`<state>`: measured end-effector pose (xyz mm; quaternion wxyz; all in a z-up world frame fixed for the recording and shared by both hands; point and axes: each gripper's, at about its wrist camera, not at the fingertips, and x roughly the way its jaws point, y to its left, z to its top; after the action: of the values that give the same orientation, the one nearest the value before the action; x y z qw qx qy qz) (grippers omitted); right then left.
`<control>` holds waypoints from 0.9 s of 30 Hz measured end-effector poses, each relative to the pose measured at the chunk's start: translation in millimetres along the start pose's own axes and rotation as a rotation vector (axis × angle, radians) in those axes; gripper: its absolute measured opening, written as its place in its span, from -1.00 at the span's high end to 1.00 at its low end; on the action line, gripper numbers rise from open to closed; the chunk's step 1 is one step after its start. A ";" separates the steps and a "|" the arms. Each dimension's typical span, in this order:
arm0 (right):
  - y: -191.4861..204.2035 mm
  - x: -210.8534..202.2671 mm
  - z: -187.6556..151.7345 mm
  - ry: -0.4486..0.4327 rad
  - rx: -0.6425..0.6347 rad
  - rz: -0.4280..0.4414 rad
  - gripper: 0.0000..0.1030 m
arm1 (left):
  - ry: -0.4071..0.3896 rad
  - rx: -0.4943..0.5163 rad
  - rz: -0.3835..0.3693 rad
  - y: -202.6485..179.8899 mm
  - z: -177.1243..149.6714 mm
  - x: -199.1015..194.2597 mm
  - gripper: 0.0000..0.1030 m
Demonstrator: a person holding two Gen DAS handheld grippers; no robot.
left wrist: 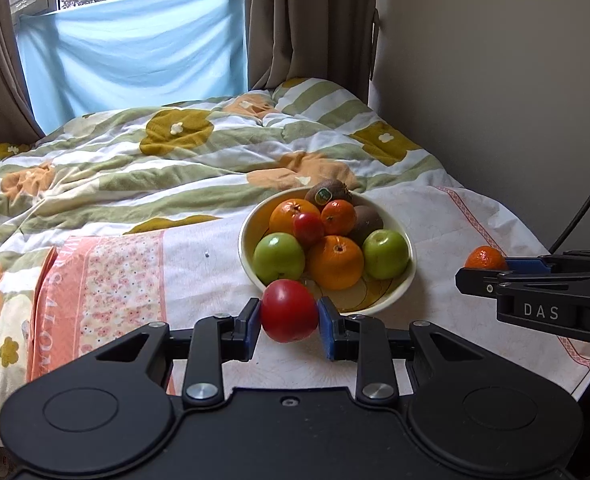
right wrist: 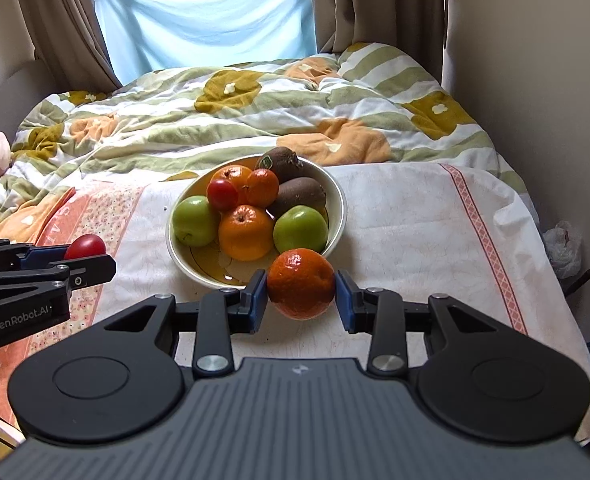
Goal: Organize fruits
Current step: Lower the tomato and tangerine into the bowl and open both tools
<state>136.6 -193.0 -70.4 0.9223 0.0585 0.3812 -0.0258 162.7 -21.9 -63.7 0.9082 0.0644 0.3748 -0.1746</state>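
Both tongs are loaded. Left gripper [left wrist: 289, 320] pinches a red tomato [left wrist: 289, 311] between its blue pads [left wrist: 253, 330], and right gripper [right wrist: 301, 294] clamps a tangerine [right wrist: 301, 283] the same way, each fruit held across its widest part, probably so the round skin cannot roll out. Both fruits hang clear of the cloth, just short of the bowl [right wrist: 337, 200] at its six o'clock rim, a sensible place from which to drop them in.

Inside the bowl lie two green apples, three oranges, two kiwis and a small tomato, heaped toward twelve o'clock, leaving bare glaze near six.

Tomato skin is smooth and glossy; tangerine peel is dimpled; the kiwis are fuzzy brown. Glazed cream bowl sits on a soft printed bedsheet [left wrist: 447, 224], with a rumpled floral quilt [left wrist: 143, 160] beyond.
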 end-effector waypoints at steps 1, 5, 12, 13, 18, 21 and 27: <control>-2.6 0.3 2.9 -0.001 -0.002 0.006 0.01 | -0.001 0.001 0.004 -1.2 3.5 2.4 0.35; -10.8 9.4 14.4 0.001 -0.029 0.028 0.01 | 0.006 -0.004 0.015 -9.5 17.3 13.1 0.35; -29.5 37.0 42.2 0.024 -0.079 0.077 0.01 | 0.036 -0.002 0.039 -27.1 37.0 43.7 0.35; -31.8 41.5 46.0 0.029 -0.087 0.084 0.01 | 0.046 -0.011 0.042 -28.5 37.9 51.4 0.35; -38.0 65.2 55.8 0.065 -0.129 0.123 0.01 | 0.086 -0.016 0.073 -32.8 38.6 81.5 0.35; -39.2 77.5 58.5 0.081 -0.137 0.142 0.01 | 0.113 -0.015 0.083 -32.7 37.0 95.0 0.34; -37.7 90.1 63.3 0.096 -0.164 0.166 0.01 | 0.132 -0.030 0.089 -30.1 34.7 101.1 -0.60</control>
<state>241.2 -238.7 -92.9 0.9036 0.0152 0.4196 0.0846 241.1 -85.7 -109.8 0.8893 0.0787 0.4331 -0.1236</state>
